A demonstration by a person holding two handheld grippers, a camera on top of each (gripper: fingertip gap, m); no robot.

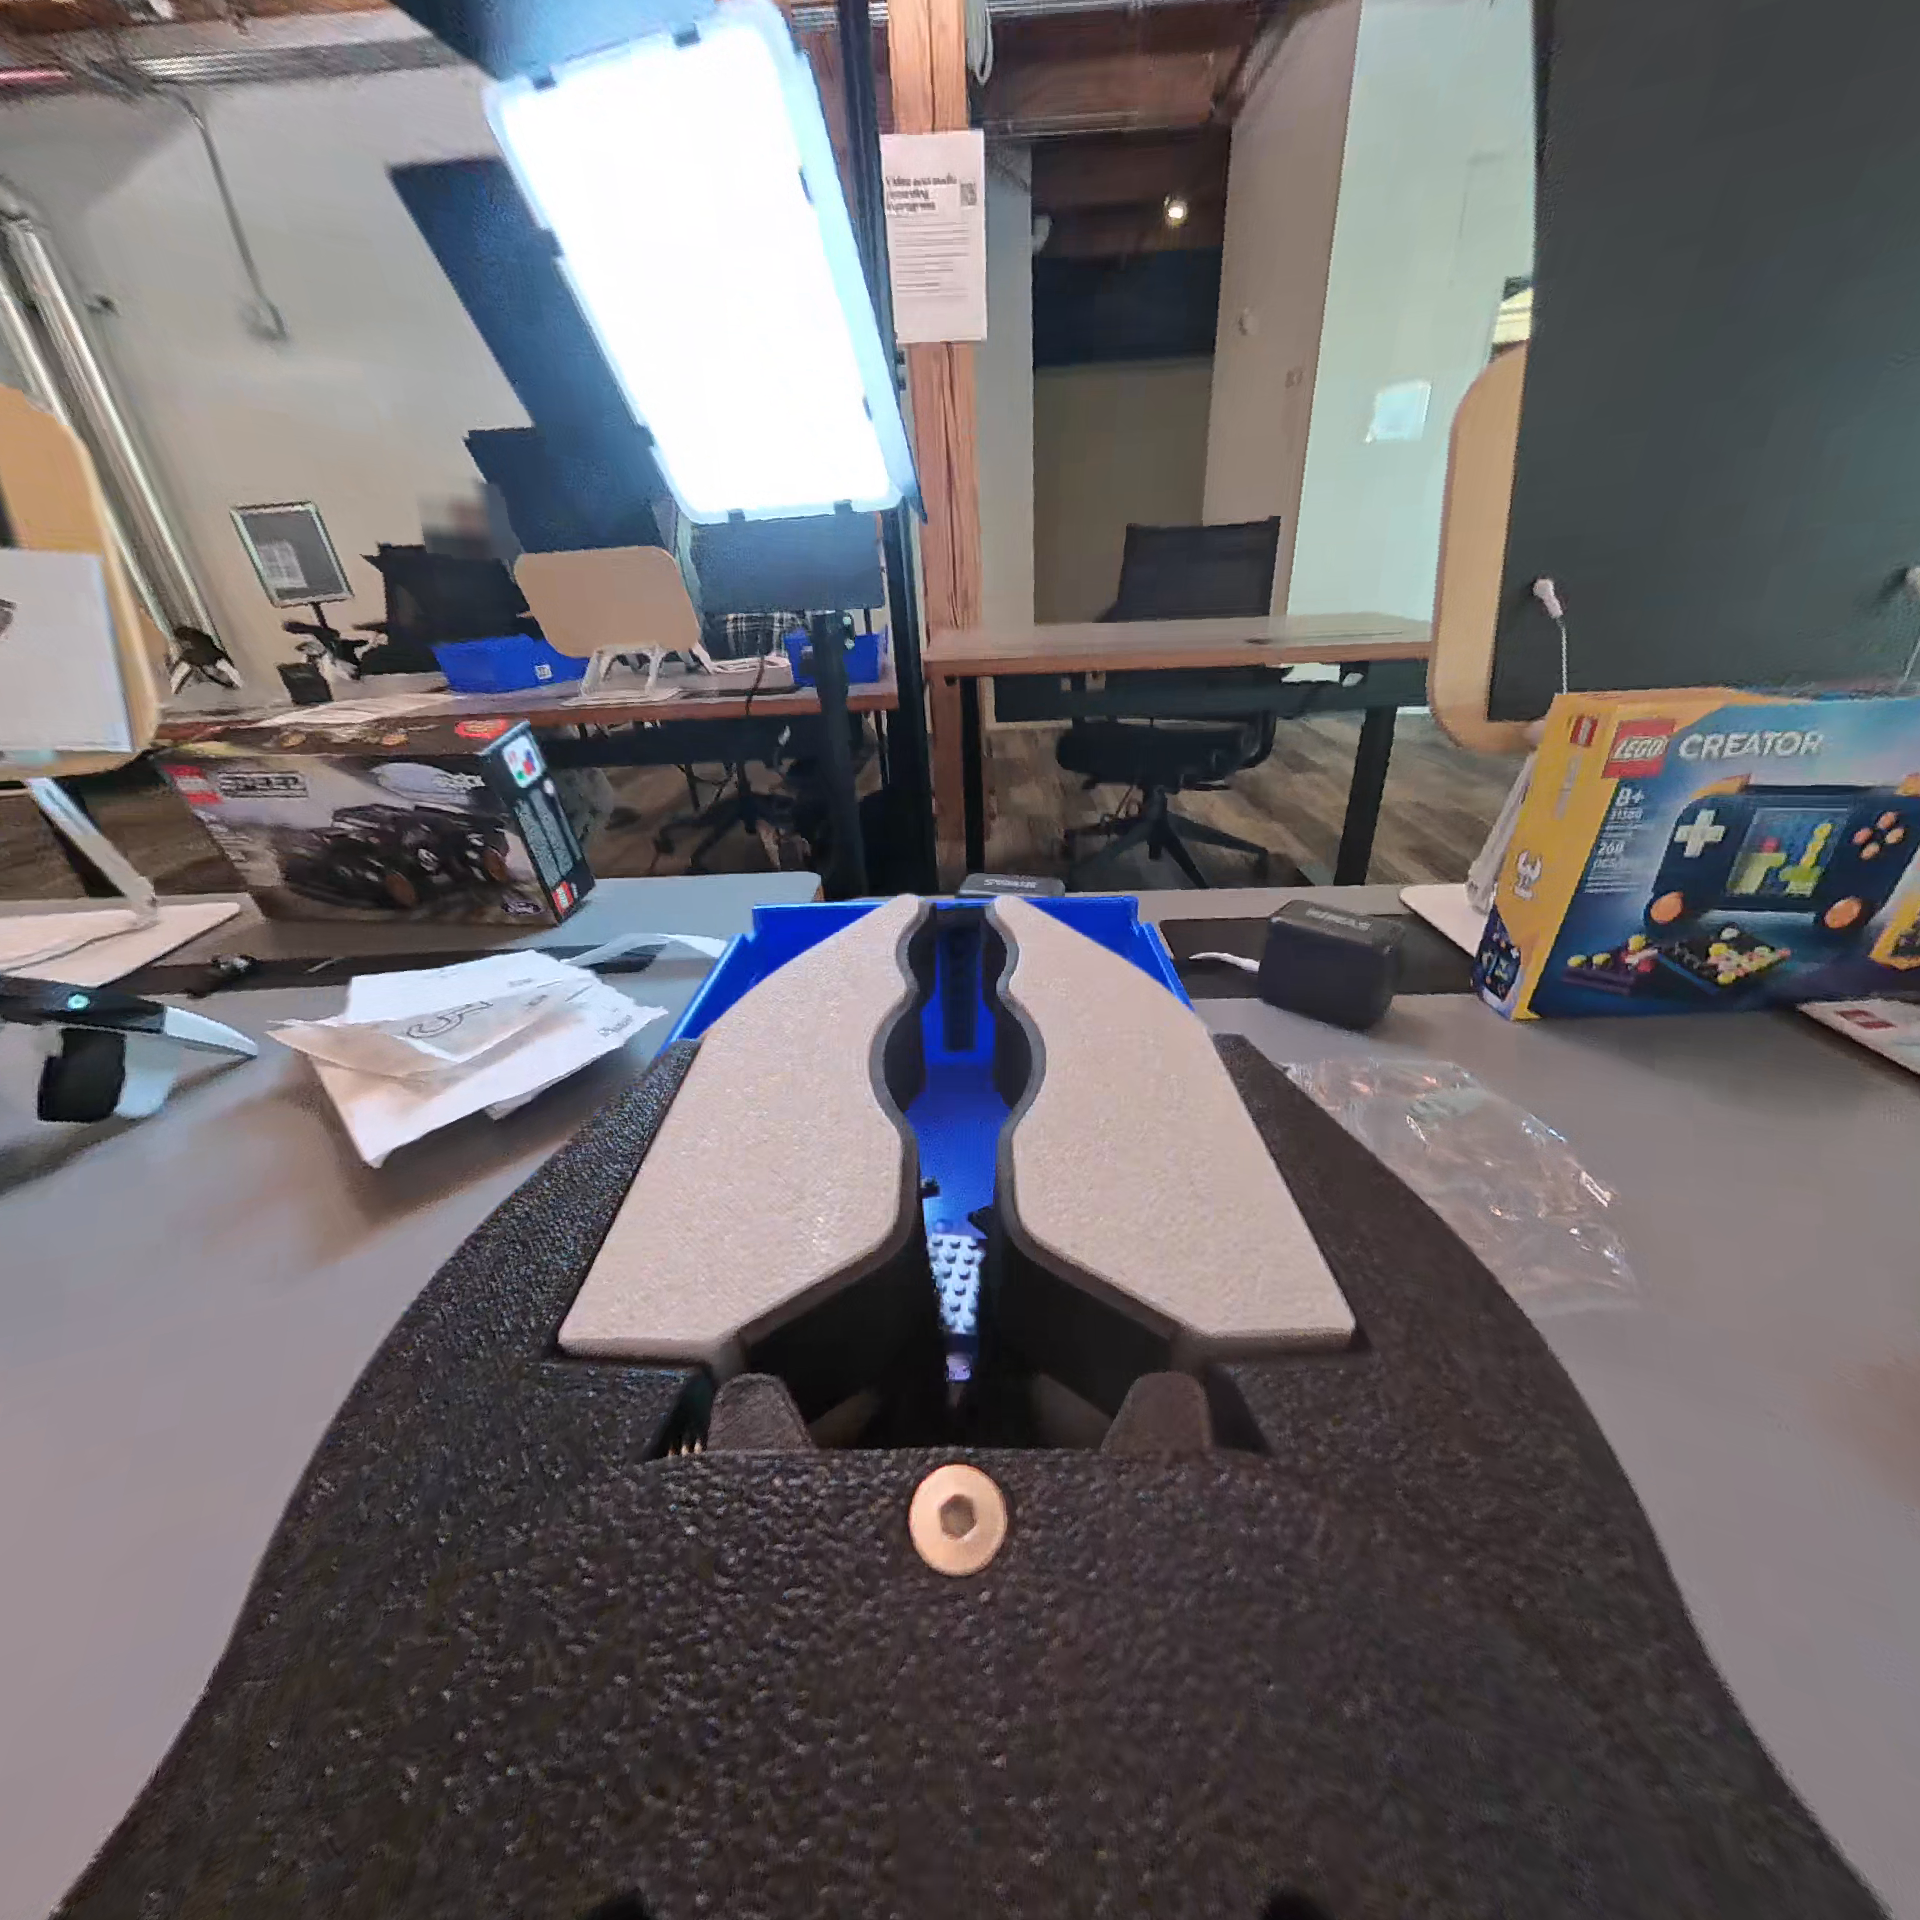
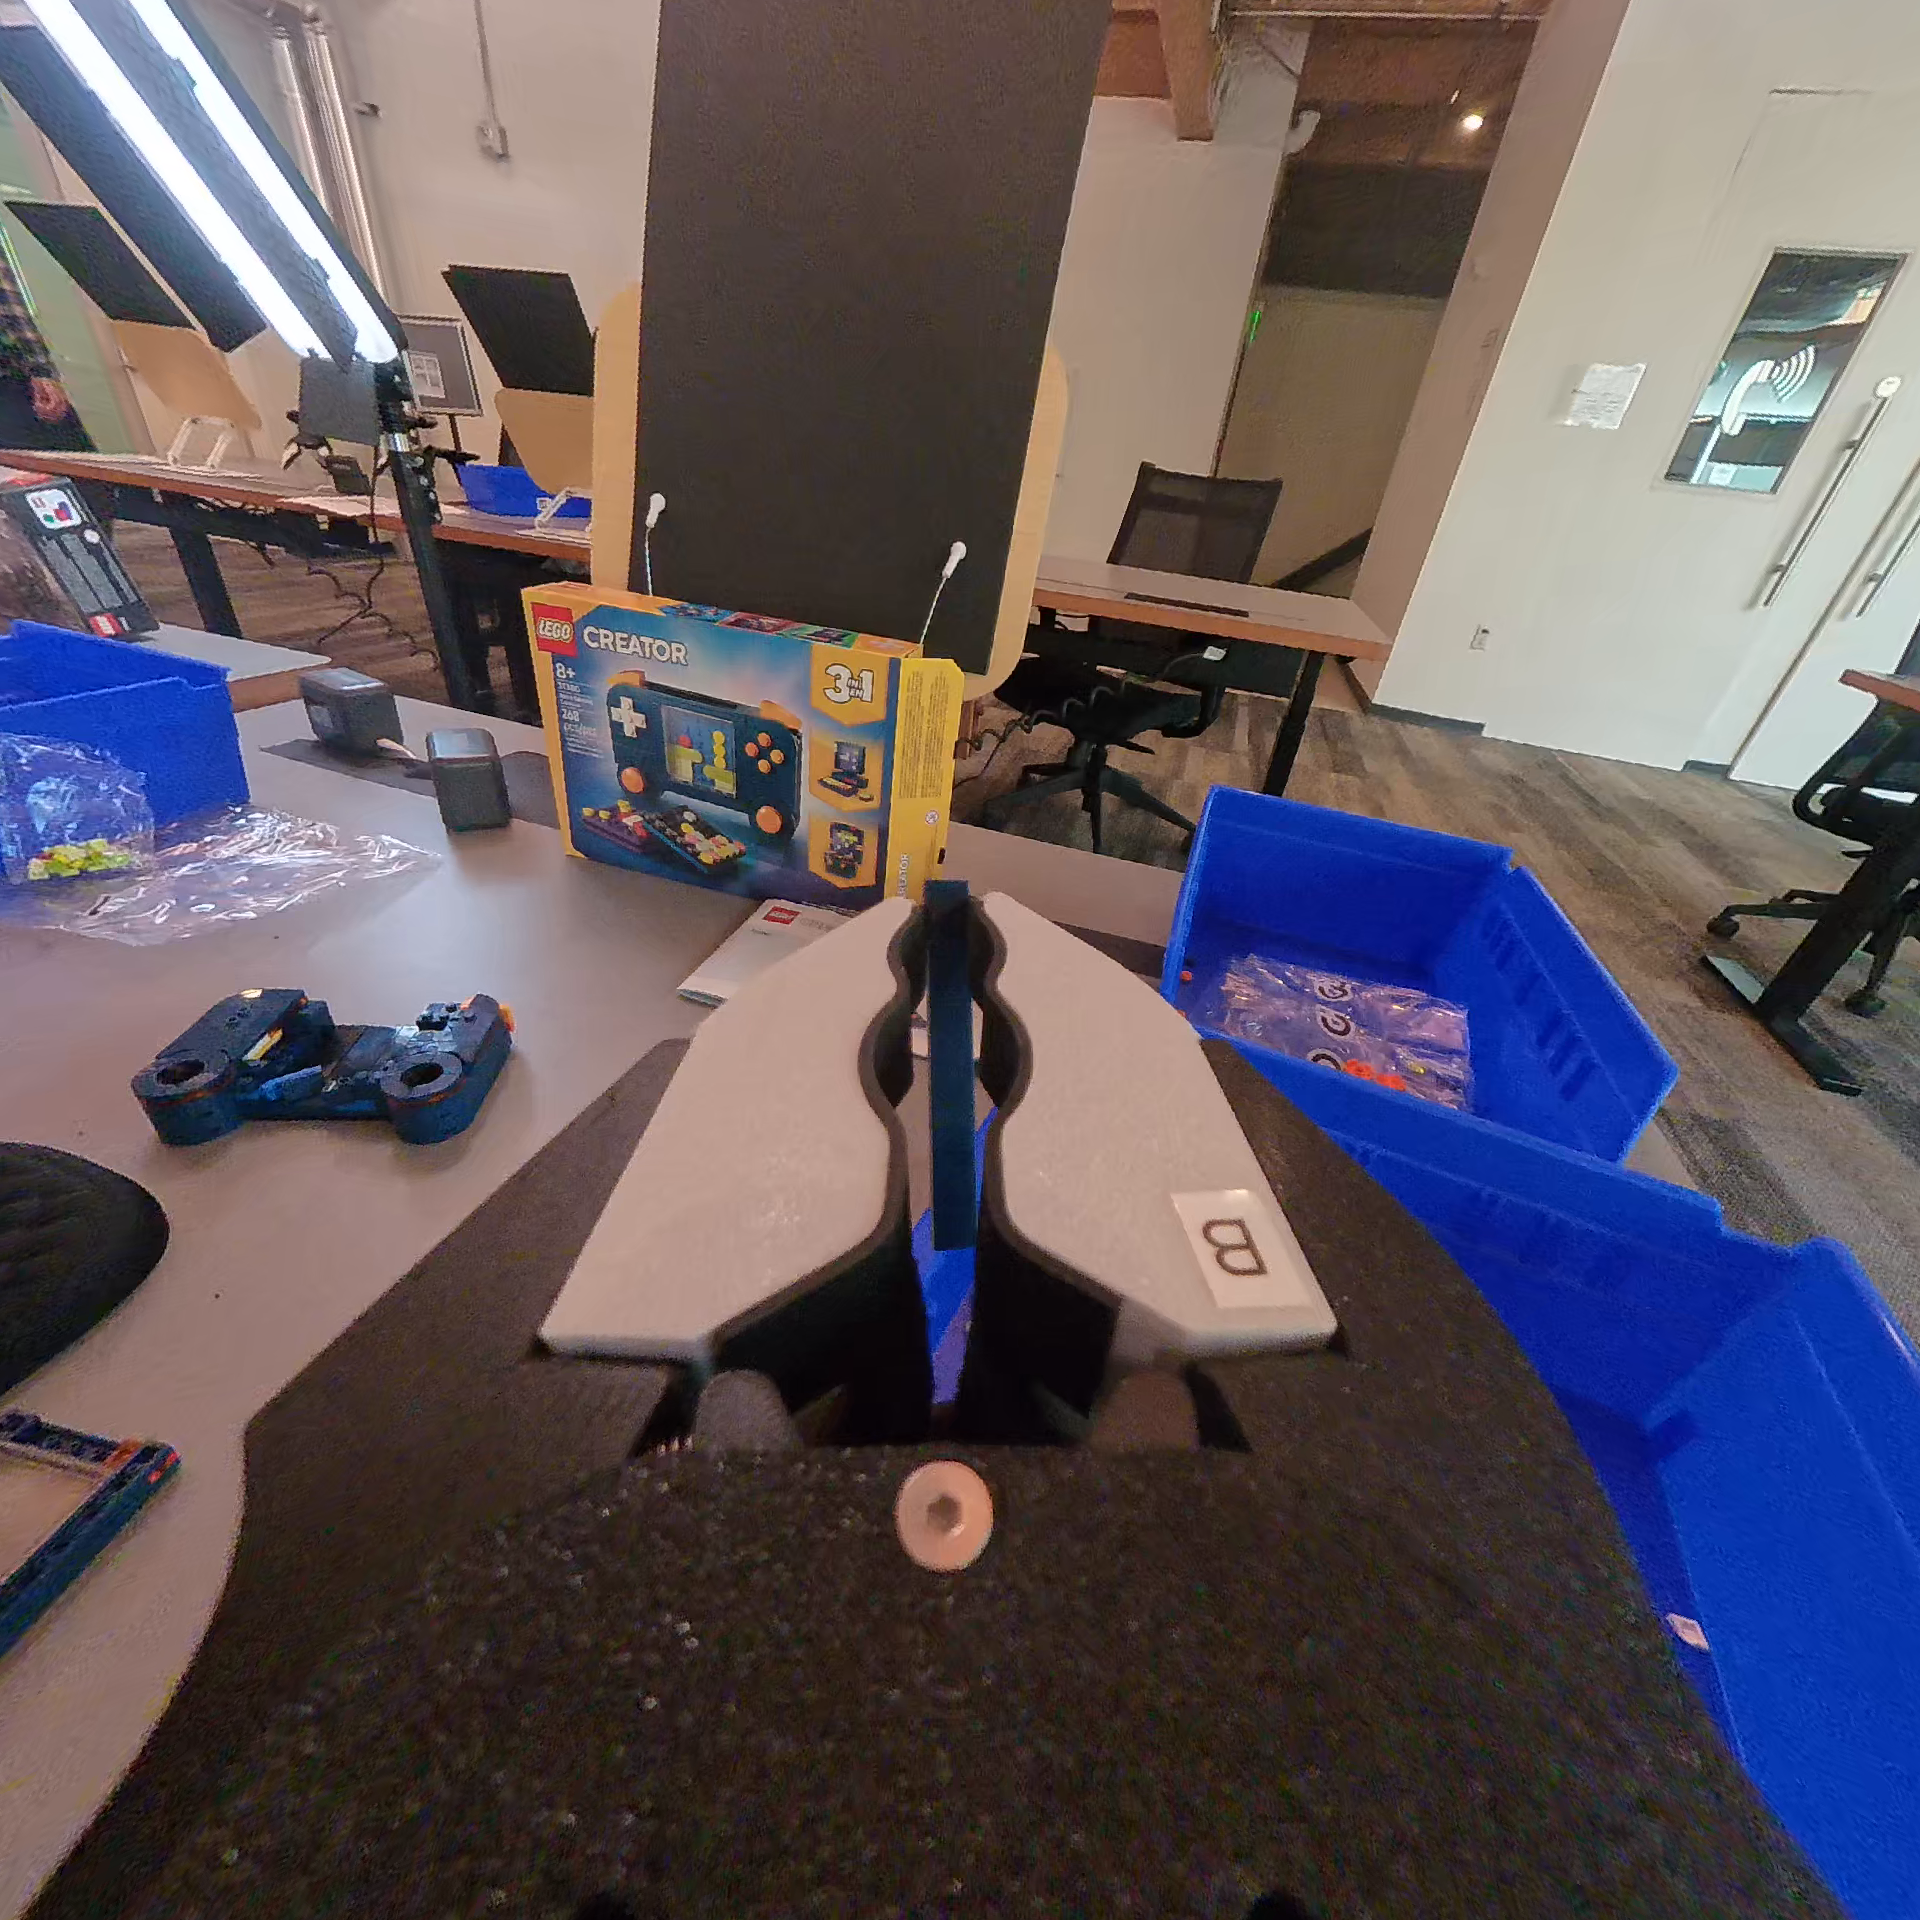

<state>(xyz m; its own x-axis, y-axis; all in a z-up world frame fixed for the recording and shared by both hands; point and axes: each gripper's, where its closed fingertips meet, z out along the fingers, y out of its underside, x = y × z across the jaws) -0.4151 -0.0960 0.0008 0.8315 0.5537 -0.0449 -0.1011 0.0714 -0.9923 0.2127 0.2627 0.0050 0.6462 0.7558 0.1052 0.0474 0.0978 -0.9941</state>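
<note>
Dark-blue strip (image 2: pixel 951 1081) sits pinched in the right hand-held gripper (image 2: pixel 948 935).

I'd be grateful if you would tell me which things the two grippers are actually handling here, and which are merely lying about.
In hand:
- right gripper, shut on a dark blue strip
- left gripper, over a blue bin

Lying about:
- toy box
- dark blue brick model
- clear bags
- papers
- black cube

Open-plan office: rows of desks (image 1: pixel 1174 639), swivel chairs (image 2: pixel 1143 665), studio light panel (image 1: pixel 696 249).
</note>
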